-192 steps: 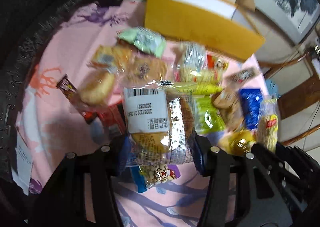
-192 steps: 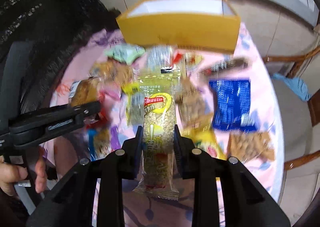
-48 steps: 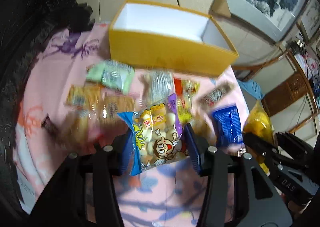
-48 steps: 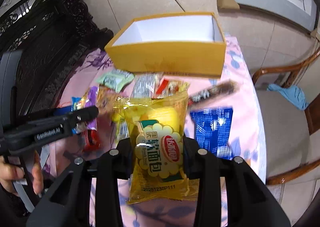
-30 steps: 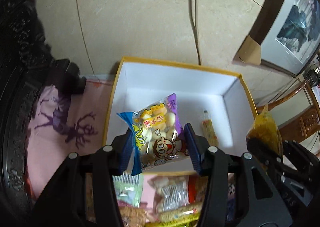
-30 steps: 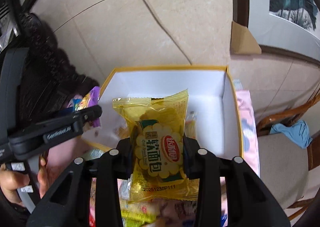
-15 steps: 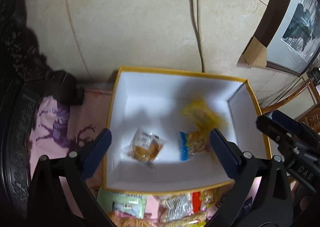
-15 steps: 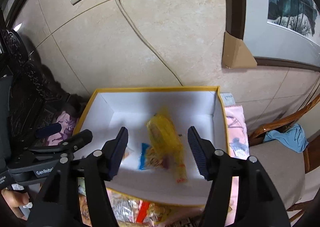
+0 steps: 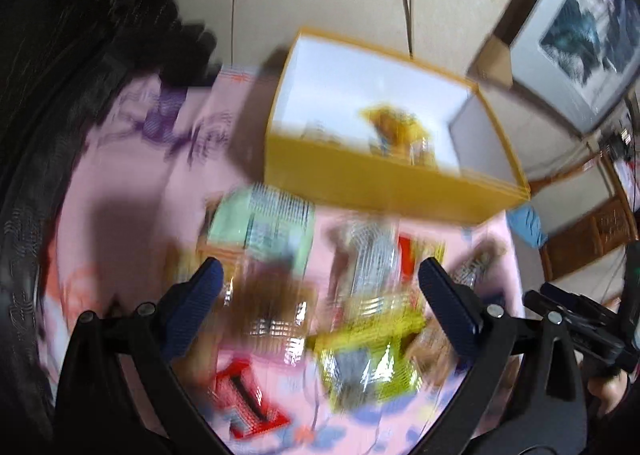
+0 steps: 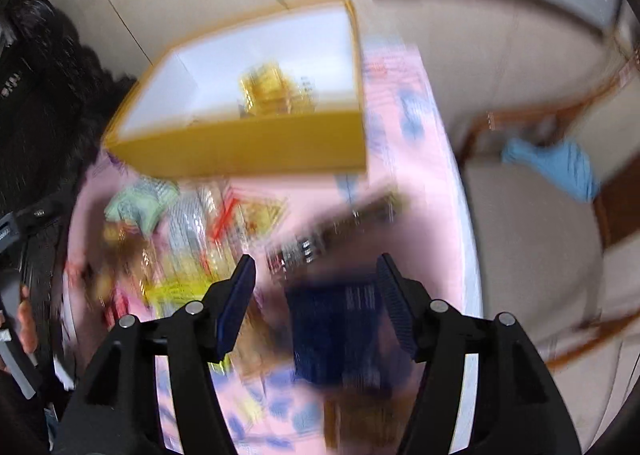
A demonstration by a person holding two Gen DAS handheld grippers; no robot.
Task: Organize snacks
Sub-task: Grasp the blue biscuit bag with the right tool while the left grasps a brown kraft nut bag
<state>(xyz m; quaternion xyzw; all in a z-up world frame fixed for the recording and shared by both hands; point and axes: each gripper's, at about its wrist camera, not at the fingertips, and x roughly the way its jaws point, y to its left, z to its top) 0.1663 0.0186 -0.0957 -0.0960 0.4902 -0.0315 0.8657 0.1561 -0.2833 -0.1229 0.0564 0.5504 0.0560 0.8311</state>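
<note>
Both views are motion-blurred. A yellow box (image 9: 384, 183) with a white inside stands at the far side of the pink tablecloth; a yellow snack packet (image 9: 394, 127) lies in it, also seen in the right wrist view (image 10: 272, 91). Loose snack packets lie in front of the box: a pale green packet (image 9: 260, 223), a silver packet (image 9: 370, 255), a yellow-green packet (image 9: 368, 367), a red packet (image 9: 244, 407). My left gripper (image 9: 316, 287) is open and empty above them. My right gripper (image 10: 316, 279) is open and empty above a dark blue packet (image 10: 340, 327).
The yellow box also shows in the right wrist view (image 10: 248, 143). A dark carved chair back (image 9: 60, 55) stands at the left. A wooden chair with a blue cloth (image 10: 556, 163) stands at the right. The table's right edge (image 10: 472, 275) is near my right gripper.
Both grippers have pulled back from over the box towards the loose snack pile, still open. The packets they dropped now lie in the box.
</note>
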